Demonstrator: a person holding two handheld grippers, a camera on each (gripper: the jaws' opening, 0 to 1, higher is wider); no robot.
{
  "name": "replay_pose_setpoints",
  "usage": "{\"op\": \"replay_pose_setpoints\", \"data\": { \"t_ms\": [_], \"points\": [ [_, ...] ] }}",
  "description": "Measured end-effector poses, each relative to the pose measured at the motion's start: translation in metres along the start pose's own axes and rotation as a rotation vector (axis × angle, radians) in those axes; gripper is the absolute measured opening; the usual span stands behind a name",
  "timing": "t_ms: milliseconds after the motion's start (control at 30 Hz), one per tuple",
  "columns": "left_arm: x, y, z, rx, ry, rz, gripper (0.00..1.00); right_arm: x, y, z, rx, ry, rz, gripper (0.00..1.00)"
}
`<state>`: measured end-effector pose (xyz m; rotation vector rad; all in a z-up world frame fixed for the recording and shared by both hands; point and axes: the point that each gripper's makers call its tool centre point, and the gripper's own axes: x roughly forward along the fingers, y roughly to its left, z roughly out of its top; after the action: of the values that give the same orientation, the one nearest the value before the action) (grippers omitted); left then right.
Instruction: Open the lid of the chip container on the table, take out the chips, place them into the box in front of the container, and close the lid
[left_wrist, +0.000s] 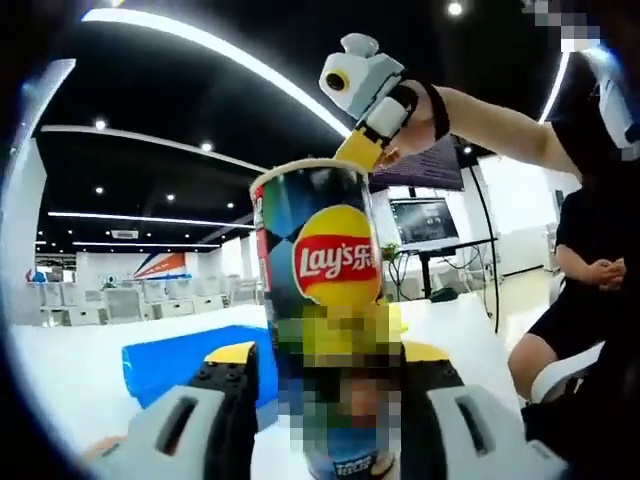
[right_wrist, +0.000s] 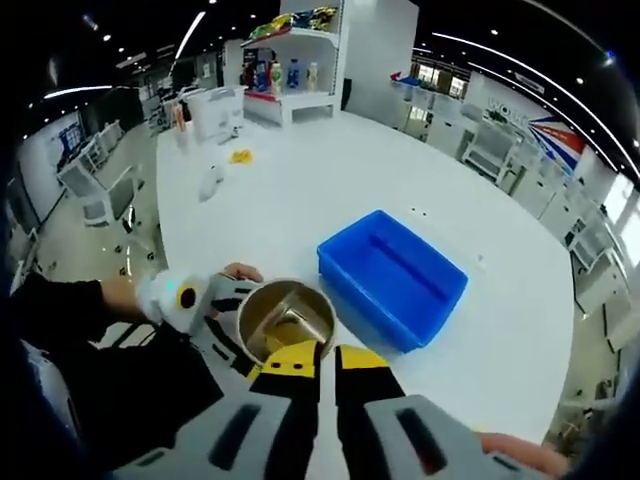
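Observation:
An upright Lay's chip can (left_wrist: 335, 265) stands between the jaws of my left gripper (left_wrist: 328, 355), which is shut on its lower body. The can has no lid on it. From above, in the right gripper view, its open mouth (right_wrist: 285, 320) shows yellowish chips inside. My right gripper (right_wrist: 325, 358) hangs just over the can's near rim with its yellow tips together and nothing visible between them. In the left gripper view it comes down from the upper right, the right gripper (left_wrist: 362, 148) touching the can's top edge. A blue box (right_wrist: 392, 275) sits empty on the table beside the can, also the blue box (left_wrist: 170, 362).
The white table (right_wrist: 300, 190) carries a few small items (right_wrist: 240, 156) far off. A shelf with goods (right_wrist: 295, 70) stands beyond it. A seated person (left_wrist: 590, 270) and a monitor on a stand (left_wrist: 425, 222) are to the right in the left gripper view.

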<state>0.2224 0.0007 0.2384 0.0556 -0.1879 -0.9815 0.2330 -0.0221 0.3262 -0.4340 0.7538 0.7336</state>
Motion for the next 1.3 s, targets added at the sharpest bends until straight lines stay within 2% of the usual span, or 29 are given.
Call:
{"op": "replay_pose_setpoints", "data": {
  "t_ms": [67, 133, 167, 233, 367, 667, 967, 1100, 1133, 1200, 1300],
  "points": [
    [0.001, 0.0, -0.004, 0.006, -0.002, 0.0, 0.54, 0.001, 0.0, 0.0, 0.003, 0.003, 0.002, 0.04],
    [0.001, -0.008, -0.009, -0.088, 0.03, -0.029, 0.46, 0.001, 0.0, 0.001, 0.005, 0.005, 0.002, 0.04],
    [0.003, -0.004, -0.007, -0.057, 0.027, -0.019, 0.46, 0.002, 0.001, 0.0, 0.003, 0.009, 0.002, 0.04],
    [0.004, -0.003, -0.007, -0.047, 0.063, -0.022, 0.45, 0.003, 0.002, 0.0, 0.01, 0.013, 0.009, 0.04],
    [0.005, -0.006, -0.007, -0.017, 0.115, -0.075, 0.44, 0.004, 0.002, -0.005, 0.022, 0.028, 0.023, 0.07],
    [0.002, -0.002, -0.007, 0.061, 0.229, -0.168, 0.44, 0.003, 0.0, -0.015, 0.126, 0.013, 0.087, 0.07],
    [-0.001, -0.001, -0.008, 0.172, 0.364, -0.253, 0.44, 0.004, -0.007, -0.038, 0.19, -0.01, 0.116, 0.06],
    [-0.006, 0.0, -0.01, 0.183, 0.405, -0.289, 0.44, 0.01, -0.008, -0.051, 0.322, -0.066, 0.177, 0.05],
    [-0.008, 0.0, -0.01, 0.181, 0.413, -0.297, 0.44, 0.011, -0.008, -0.053, 0.395, -0.103, 0.213, 0.05],
    [-0.01, -0.001, -0.011, 0.186, 0.421, -0.307, 0.44, 0.015, -0.011, -0.059, 0.484, -0.15, 0.256, 0.04],
    [-0.014, -0.008, -0.014, 0.201, 0.448, -0.332, 0.44, 0.026, -0.015, -0.08, 0.492, -0.154, 0.253, 0.03]
  ]
}}
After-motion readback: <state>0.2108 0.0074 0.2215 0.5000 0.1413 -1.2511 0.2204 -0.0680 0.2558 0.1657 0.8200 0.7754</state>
